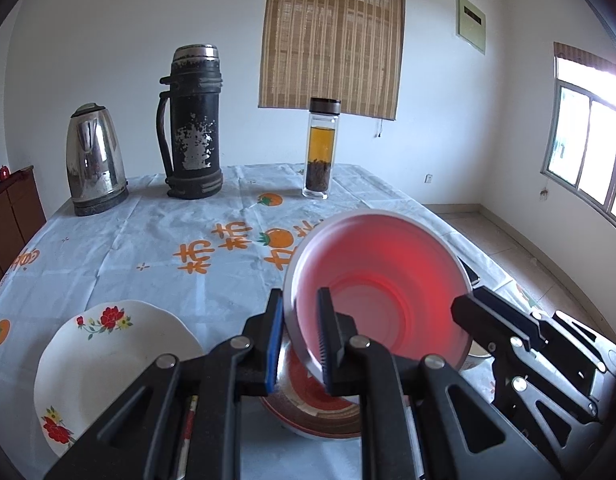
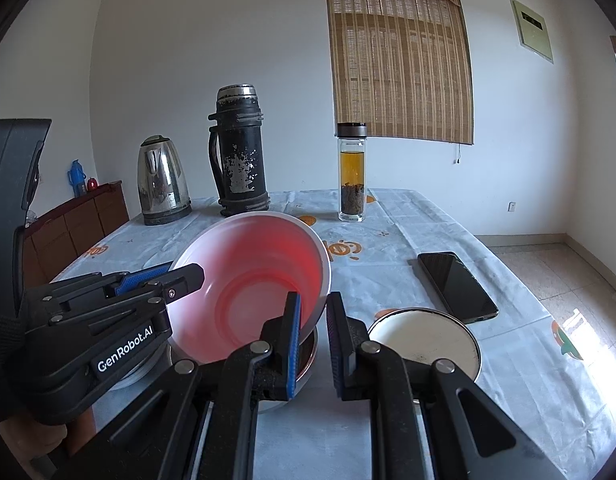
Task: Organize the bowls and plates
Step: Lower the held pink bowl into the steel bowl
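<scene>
The red plastic bowl [image 1: 381, 292] is held clear of the worktop [image 1: 148, 248] by both grippers at once, tilted so that its opening faces the cameras. The left gripper [image 1: 302, 334] is clamped narrow on the bowl's left rim. The right gripper [image 2: 312, 334] is clamped narrow on the opposite rim, one pad inside the wall and one outside.

Directly beneath the held bowl sits a second bowl [image 1: 311, 408] with a red-patterned interior and a metallic outer wall. A floral plate [image 1: 108, 360] rests on the worktop to its left. A round white dish [image 2: 427, 344] rests to its right, with a phone [image 2: 457, 286] just beyond (not part of the task). A kettle [image 1: 96, 160], a black flask [image 1: 194, 124] and a glass tea bottle [image 1: 319, 148] stand at the far edge, well apart from the working area.

Step in hand, as judged: transport of the red plastic bowl for nesting, most probably into the bowl beneath it. The plate and the white dish are not yet stacked.

Next move calls for:
1. Level the bowl so its base faces downward.
2. Centre it over the lower bowl's opening.
3. Lower both grippers together; uneven descent may twist the thin wall.
4. Release only once the base is seated.
</scene>
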